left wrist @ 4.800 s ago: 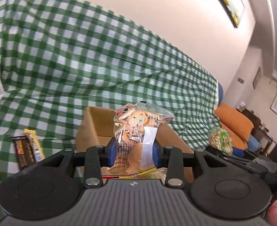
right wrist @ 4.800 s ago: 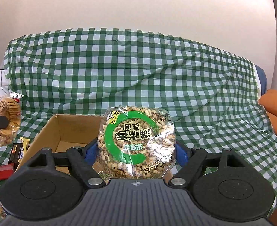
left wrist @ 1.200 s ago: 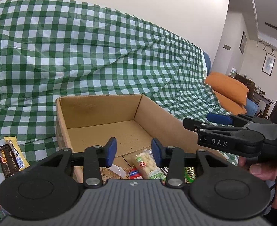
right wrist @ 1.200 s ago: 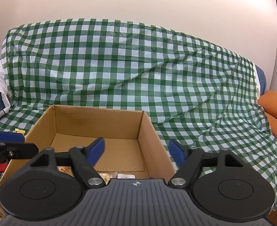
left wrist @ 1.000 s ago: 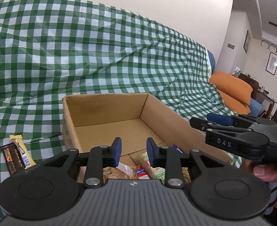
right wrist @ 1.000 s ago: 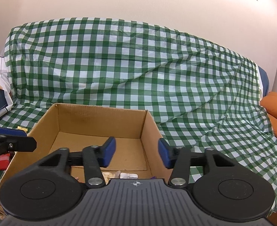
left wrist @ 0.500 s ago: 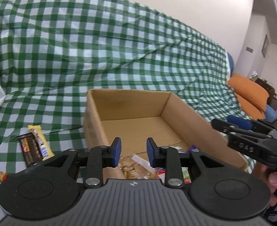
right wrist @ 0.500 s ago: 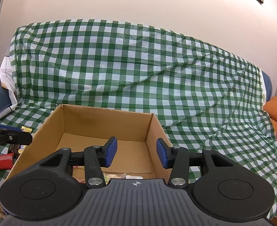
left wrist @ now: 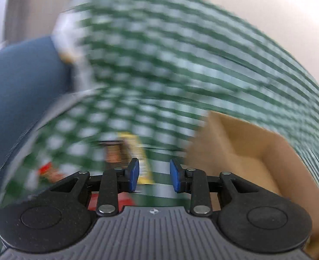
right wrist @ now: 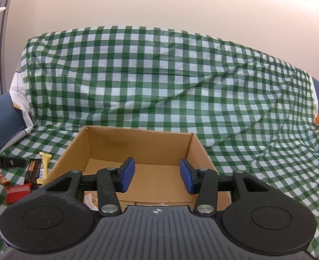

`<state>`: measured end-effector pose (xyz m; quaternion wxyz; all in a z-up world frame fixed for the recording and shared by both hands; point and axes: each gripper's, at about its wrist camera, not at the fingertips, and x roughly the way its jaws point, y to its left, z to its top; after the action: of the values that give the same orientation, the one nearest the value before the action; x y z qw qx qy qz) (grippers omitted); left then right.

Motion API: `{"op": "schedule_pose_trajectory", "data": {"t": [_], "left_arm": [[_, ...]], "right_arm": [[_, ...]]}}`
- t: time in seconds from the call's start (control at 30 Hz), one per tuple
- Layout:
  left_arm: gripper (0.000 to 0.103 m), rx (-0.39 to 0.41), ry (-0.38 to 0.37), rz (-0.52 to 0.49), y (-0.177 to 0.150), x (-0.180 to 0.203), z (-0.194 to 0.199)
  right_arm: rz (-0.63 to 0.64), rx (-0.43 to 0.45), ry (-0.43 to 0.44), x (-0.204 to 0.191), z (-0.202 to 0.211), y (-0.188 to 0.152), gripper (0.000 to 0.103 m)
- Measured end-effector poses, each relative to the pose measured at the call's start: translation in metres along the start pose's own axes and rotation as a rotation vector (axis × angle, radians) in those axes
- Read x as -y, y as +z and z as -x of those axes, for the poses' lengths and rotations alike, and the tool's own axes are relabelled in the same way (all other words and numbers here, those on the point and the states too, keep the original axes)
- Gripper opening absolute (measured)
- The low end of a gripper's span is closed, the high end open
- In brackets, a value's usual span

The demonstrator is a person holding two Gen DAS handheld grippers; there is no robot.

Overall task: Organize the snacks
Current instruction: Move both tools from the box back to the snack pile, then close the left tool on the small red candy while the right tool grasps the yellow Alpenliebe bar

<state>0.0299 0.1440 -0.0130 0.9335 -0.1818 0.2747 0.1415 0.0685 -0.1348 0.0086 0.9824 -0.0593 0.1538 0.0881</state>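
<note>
Blue-padded left gripper (left wrist: 154, 175) and right gripper (right wrist: 157, 177) apparently gape empty.

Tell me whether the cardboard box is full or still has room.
Still has room. In the right wrist view the cardboard box shows bare floor across its far half; only a few snack packets lie at its near edge.
</note>
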Motion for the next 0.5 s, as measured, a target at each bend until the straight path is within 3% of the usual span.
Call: {"op": "schedule_pose_trajectory", "data": {"t": [0.07,0.2,0.27,0.37,0.5], "left_arm": [[0.035,-0.008,0.098,0.102,-0.002,-0.029,-0.009],[0.035,-0.068,0.275,0.199,-0.010,-0.068,-0.029],[0.035,-0.087,0.295,0.239,-0.009,-0.079,-0.038],[0.049,-0.088,0.276,0.282,-0.007,-0.088,-0.046],[0.051,-0.103,0.283,0.312,-0.003,-0.097,-0.054]], "right_arm": [[0.004,0.000,0.007,-0.004,-0.001,0.001,0.048],[0.016,-0.011,0.015,-0.013,-0.007,0.001,0.048],[0.023,-0.018,0.021,-0.017,-0.010,0.001,0.049],[0.026,-0.024,0.028,-0.024,-0.013,0.001,0.049],[0.010,-0.033,0.058,-0.038,-0.018,0.004,0.050]]}}
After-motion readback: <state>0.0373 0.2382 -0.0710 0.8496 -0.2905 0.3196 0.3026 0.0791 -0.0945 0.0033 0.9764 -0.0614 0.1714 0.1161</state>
